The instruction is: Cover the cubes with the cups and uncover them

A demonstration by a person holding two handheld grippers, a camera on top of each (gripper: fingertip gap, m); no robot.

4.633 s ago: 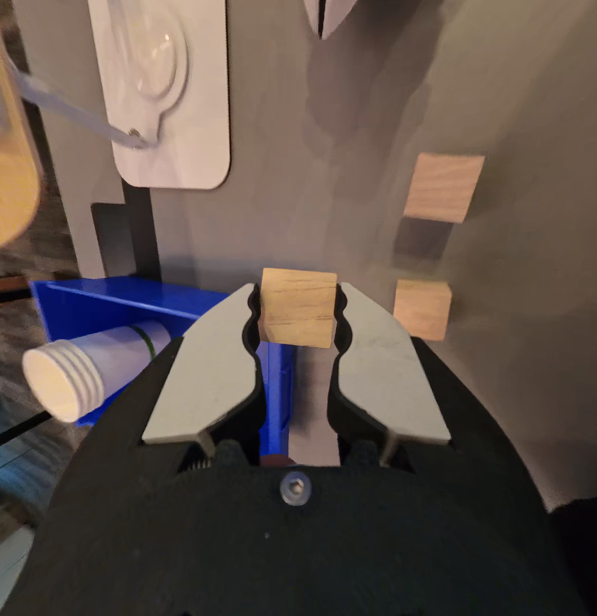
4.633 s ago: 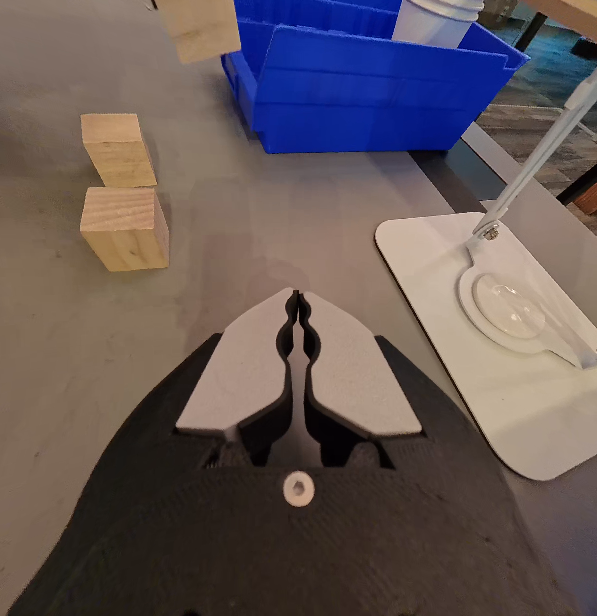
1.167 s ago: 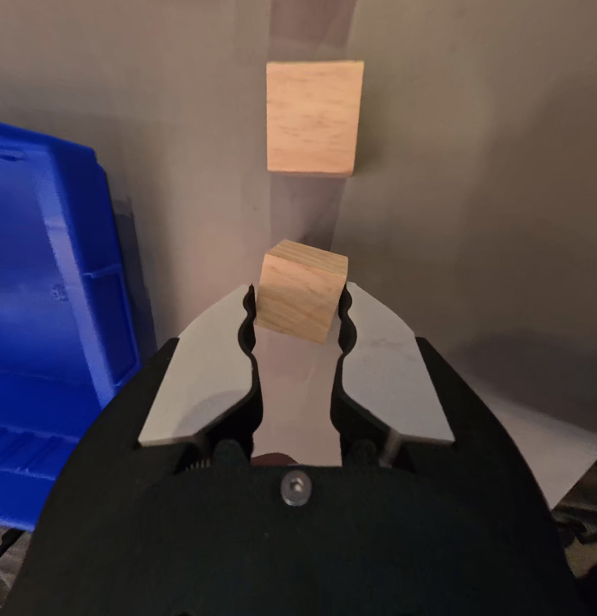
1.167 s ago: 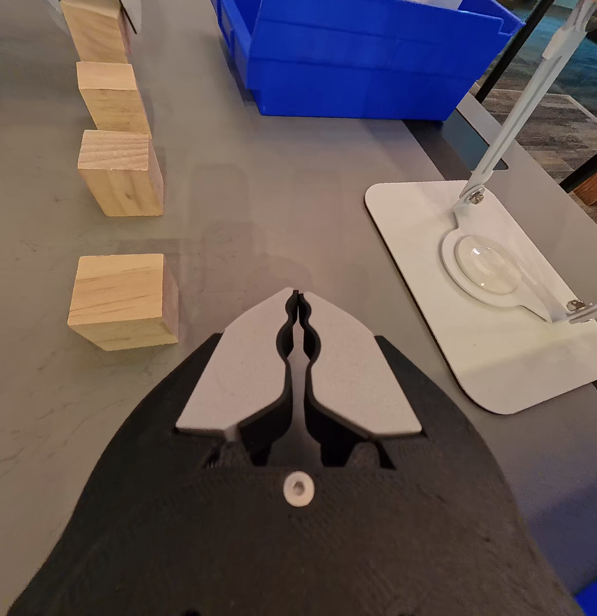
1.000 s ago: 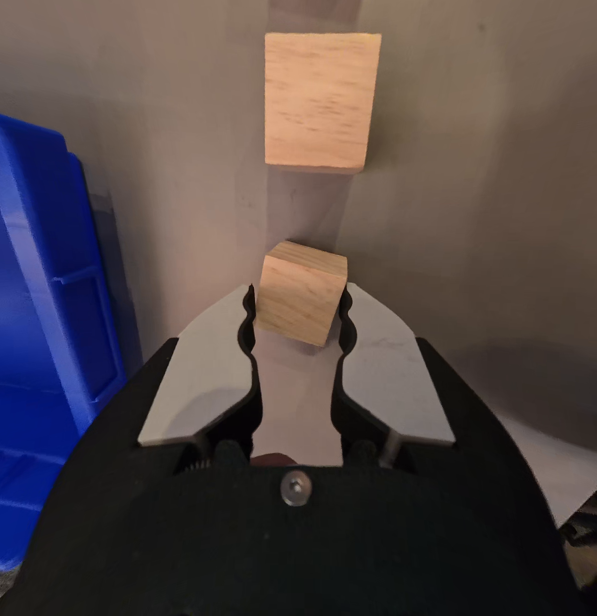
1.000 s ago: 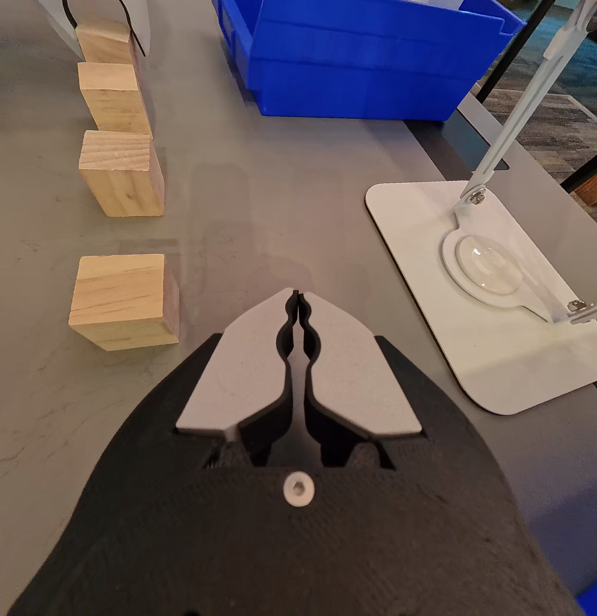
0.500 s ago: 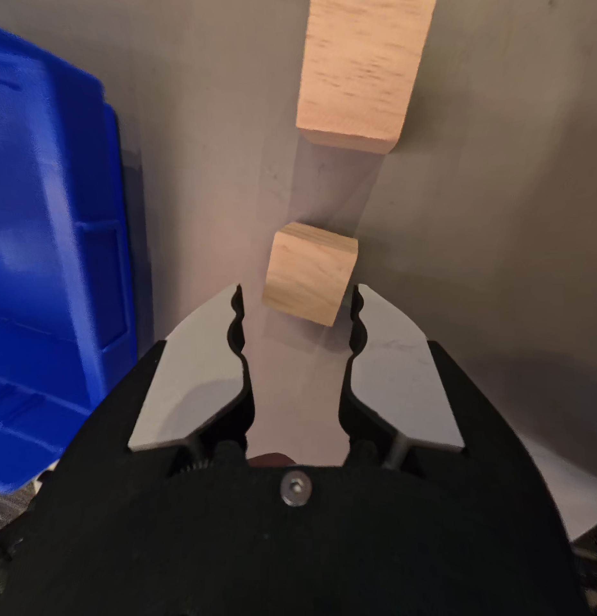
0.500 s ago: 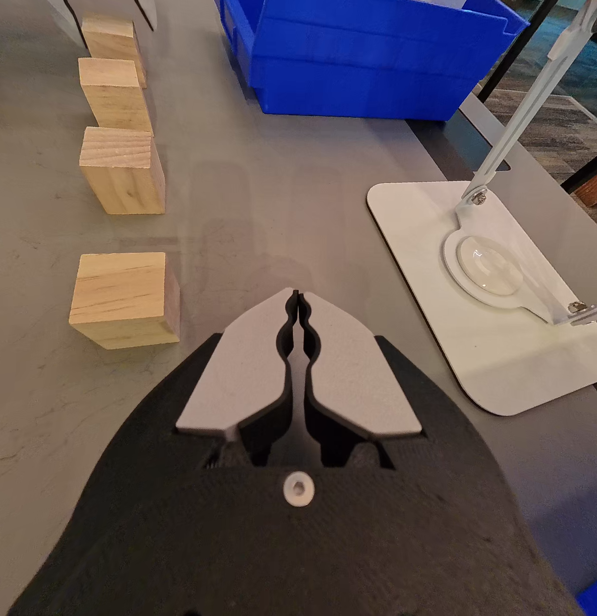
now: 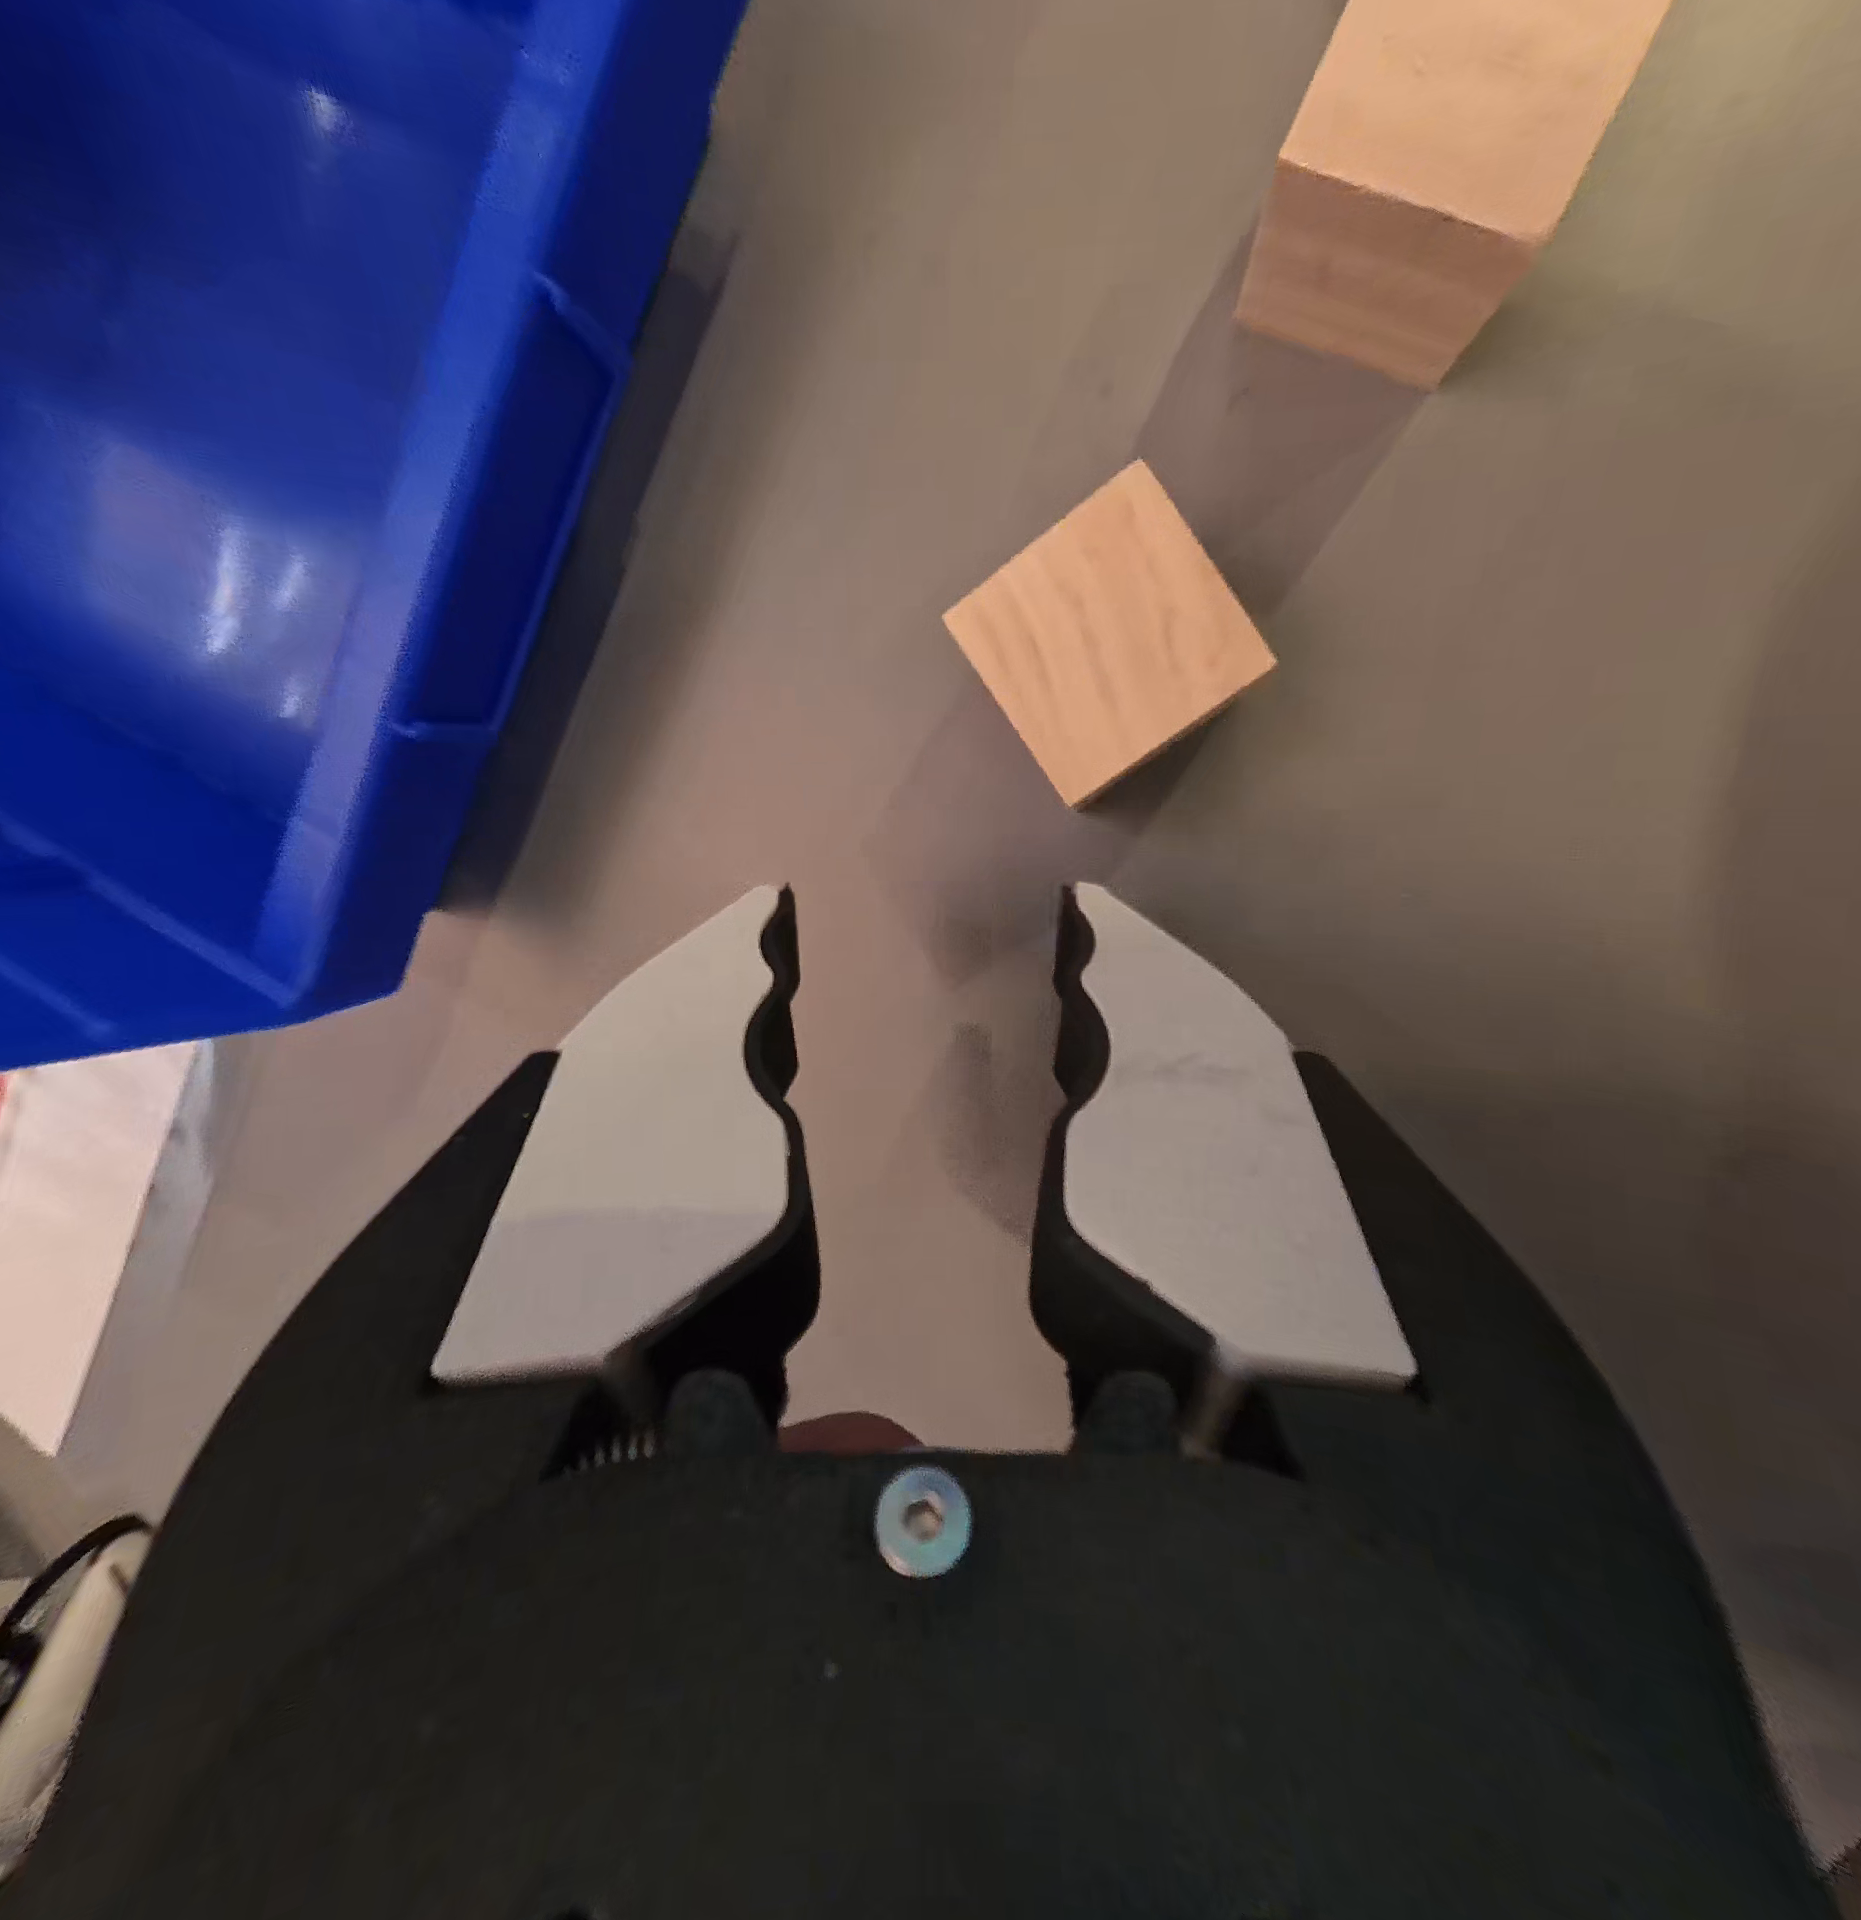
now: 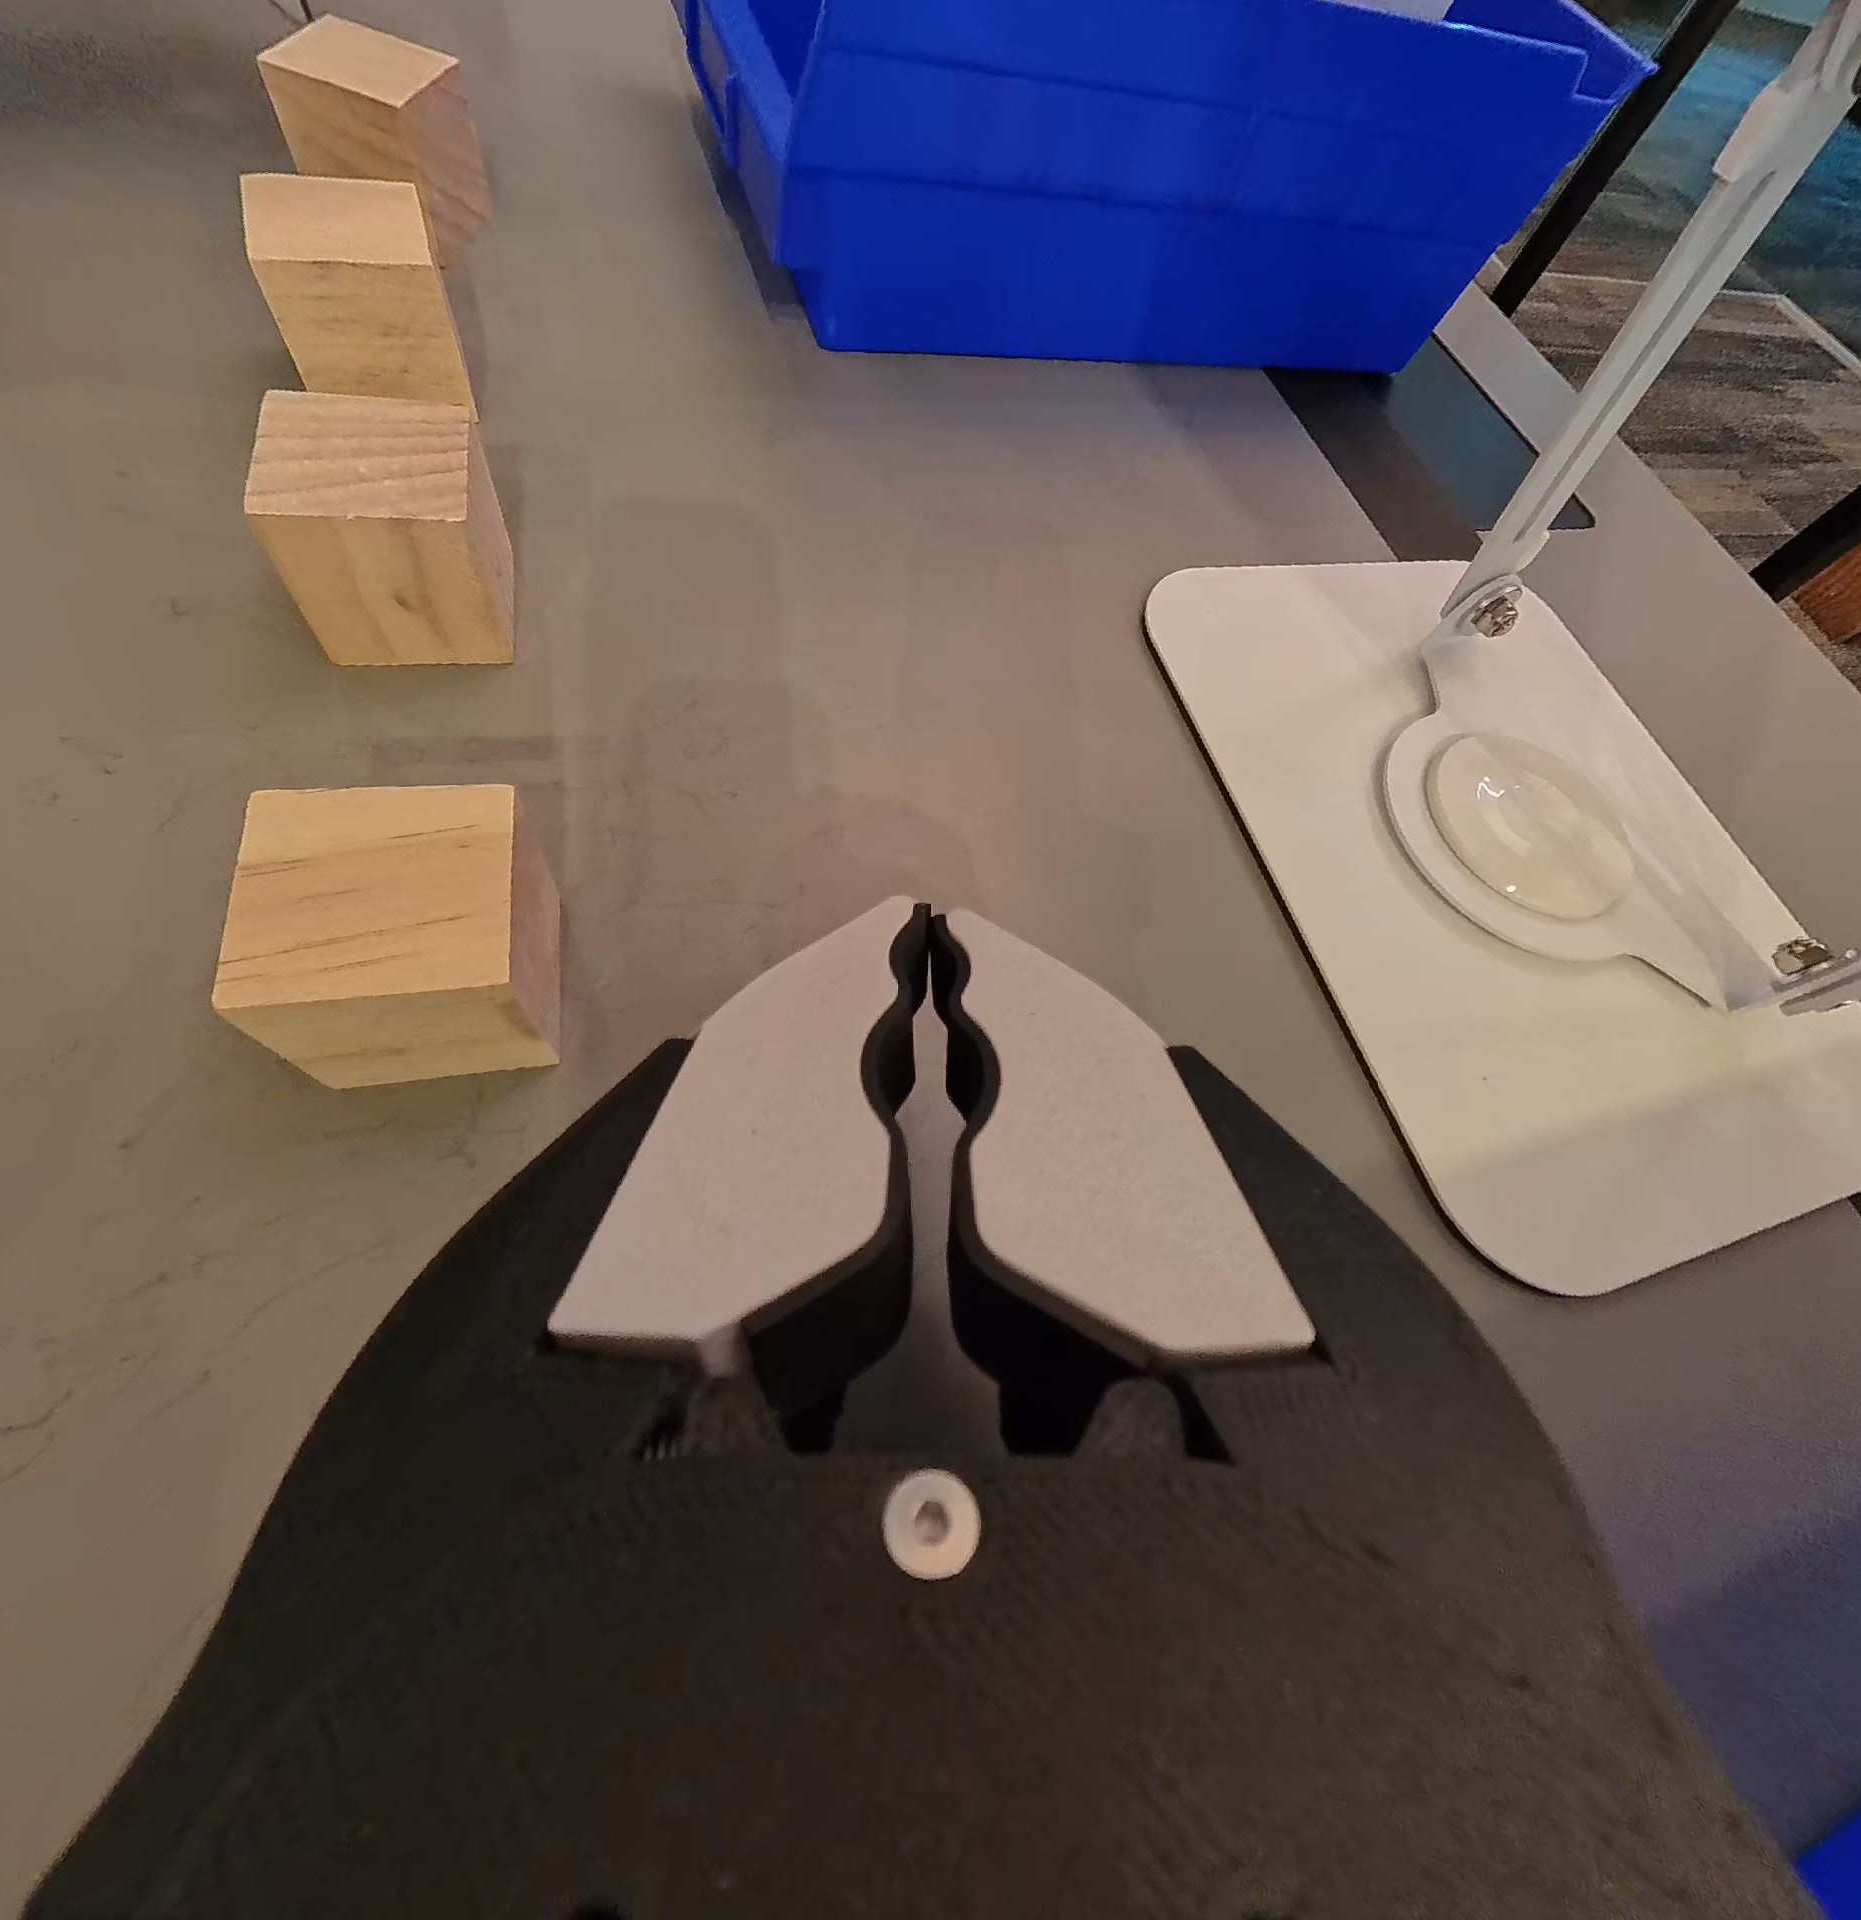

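A grey table [image 10: 905,644] carries everything here; past its right edge a patterned floor shows. Four wooden cubes stand in a row on the left part of the table: the nearest cube [image 10: 380,920] sits apart from the second cube [image 10: 380,520], with the third cube [image 10: 349,286] and the farthest cube [image 10: 380,130] close behind it. A blue bin [image 10: 1134,197] sits toward the table's far edge, and a white stand base [image 10: 1528,935] lies near the right edge. No cups can be made out clearly.

The left hand-held gripper [image 9: 921,904] hovers with its jaws apart and nothing between them; just ahead lies one cube [image 9: 1108,634], turned at an angle, with the blue bin to its left. The right hand-held gripper [image 10: 926,914] has its jaws together, empty, beside the nearest cube.
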